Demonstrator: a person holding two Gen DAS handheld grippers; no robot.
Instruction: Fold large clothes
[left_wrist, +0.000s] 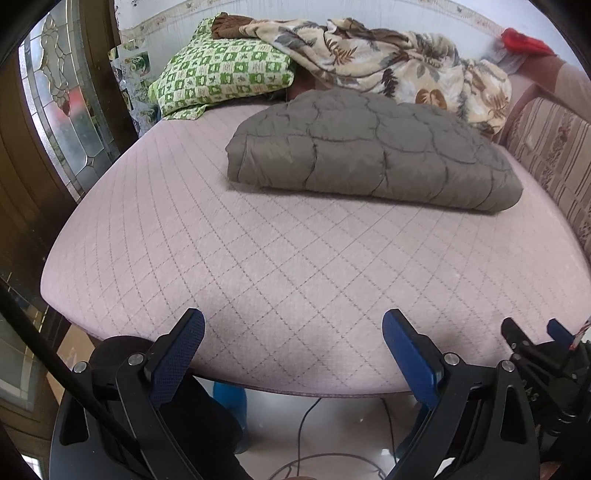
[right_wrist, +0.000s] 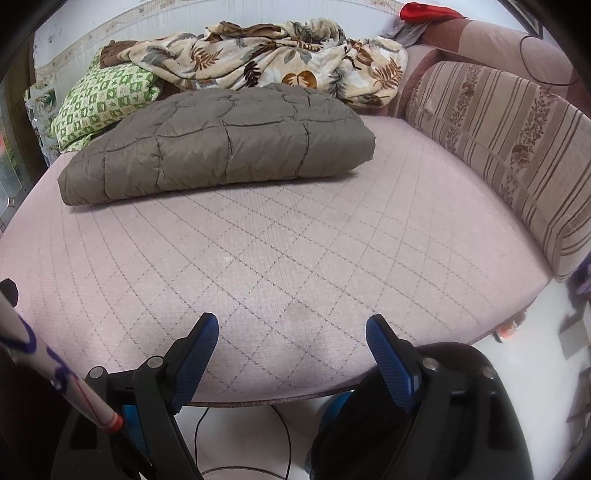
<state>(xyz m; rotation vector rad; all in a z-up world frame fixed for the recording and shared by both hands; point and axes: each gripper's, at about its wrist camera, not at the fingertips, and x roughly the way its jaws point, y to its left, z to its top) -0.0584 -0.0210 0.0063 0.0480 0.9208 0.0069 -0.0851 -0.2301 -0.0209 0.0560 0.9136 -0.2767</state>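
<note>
A grey-brown quilted garment (left_wrist: 373, 155) lies folded into a thick rectangle on the far part of the pink quilted mattress (left_wrist: 229, 258). It also shows in the right wrist view (right_wrist: 221, 144), on the same mattress (right_wrist: 295, 258). My left gripper (left_wrist: 293, 328) is open and empty over the mattress's near edge, well short of the garment. My right gripper (right_wrist: 291, 332) is open and empty, also at the near edge. The right gripper's body (left_wrist: 546, 362) shows at the lower right of the left wrist view.
A leaf-print blanket (left_wrist: 388, 59) and a green checked pillow (left_wrist: 221, 74) are heaped at the back wall. A striped sofa cushion (right_wrist: 509, 147) borders the right side. A red cloth (right_wrist: 424, 11) lies at the top right. A glass-panelled door (left_wrist: 62, 103) stands left. Cables (right_wrist: 280, 443) run on the floor below.
</note>
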